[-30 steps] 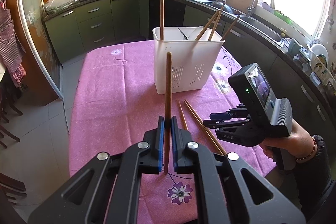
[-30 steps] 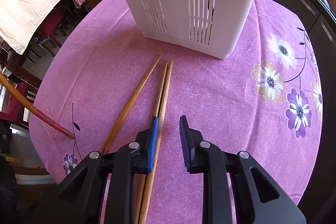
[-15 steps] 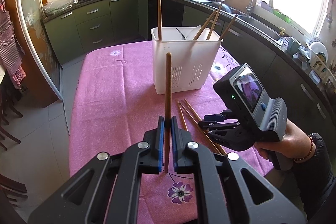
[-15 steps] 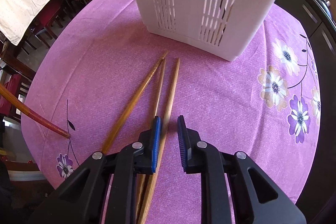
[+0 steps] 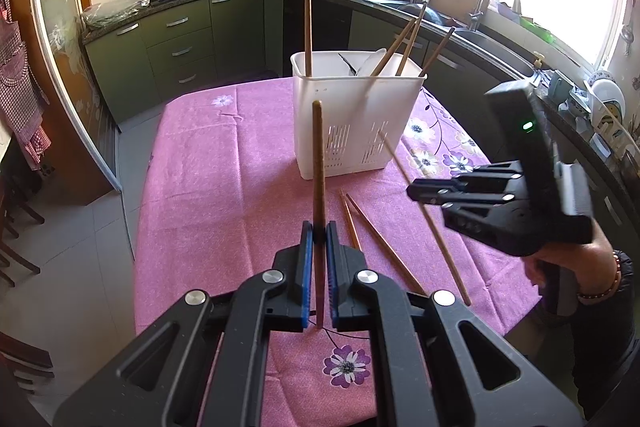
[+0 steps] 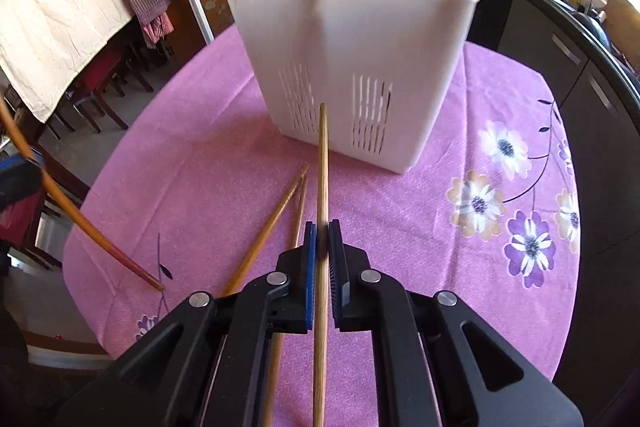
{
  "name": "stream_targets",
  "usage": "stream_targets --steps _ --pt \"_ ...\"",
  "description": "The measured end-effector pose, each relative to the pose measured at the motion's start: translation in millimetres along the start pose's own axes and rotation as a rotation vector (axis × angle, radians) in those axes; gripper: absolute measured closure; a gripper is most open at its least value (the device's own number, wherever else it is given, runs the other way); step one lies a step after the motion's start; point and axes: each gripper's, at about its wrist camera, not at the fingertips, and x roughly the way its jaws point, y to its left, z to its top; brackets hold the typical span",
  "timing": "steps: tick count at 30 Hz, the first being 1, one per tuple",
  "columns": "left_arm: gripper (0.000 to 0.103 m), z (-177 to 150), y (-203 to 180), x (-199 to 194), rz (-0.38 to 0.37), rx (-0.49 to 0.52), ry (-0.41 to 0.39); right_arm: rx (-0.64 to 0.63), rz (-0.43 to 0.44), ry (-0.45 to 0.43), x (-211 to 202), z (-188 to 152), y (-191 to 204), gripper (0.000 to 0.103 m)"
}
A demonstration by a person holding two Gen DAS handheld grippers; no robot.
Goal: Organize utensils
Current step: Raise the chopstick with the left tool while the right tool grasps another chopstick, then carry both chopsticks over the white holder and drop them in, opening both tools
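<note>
**Chopsticks: one in each tool, two left on the table**

Chopsticks are split three ways. Left tool (image 5: pixel 316 233) is clamped on a dark chopstick (image 5: pixel 318 163), held near upright. Right tool (image 6: pixel 322 233) has just been closing and now pinches a pale chopstick (image 6: pixel 322 163), lifted clear of the pink cloth. Two loose chopsticks (image 6: pixel 276 223) lie on the table (image 6: pixel 420 219) just in front of the white holder (image 6: pixel 352 39), which already has several sticks leaning in it.

Risks, as I judge them: each stick is pinched at a narrow point, so it could pivot or slip in transit. A long tip could catch the holder's rim and tip it. The two tools are near enough to cross sticks.

No brand or readable writing seen.
</note>
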Motion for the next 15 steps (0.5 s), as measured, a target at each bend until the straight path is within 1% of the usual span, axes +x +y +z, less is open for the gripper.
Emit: stream_targets --steps 4,7,11,15 --pt "0.096 -0.2 0.8 -0.6 0.003 -0.002 -0.001 -0.007 -0.008 -0.124 -54.8 -6.9 -5.7 0.096" --pt "0.096 -1.0 2.0 -2.1 0.004 -0.003 -0.002 -0.012 -0.023 -0.184 -87.6 -25.9 -8.2 0.096" --pt "0.096 -3.3 1.5 -4.8 0.008 0.002 -0.006 -0.012 -0.032 -0.232 -116.6 -52.3 -10.1 0.096" --pt "0.096 -4.7 -0.5 -7.1 0.013 0.010 -0.010 0.006 -0.024 -0.253 -134.8 -69.6 -17.1 0.096"
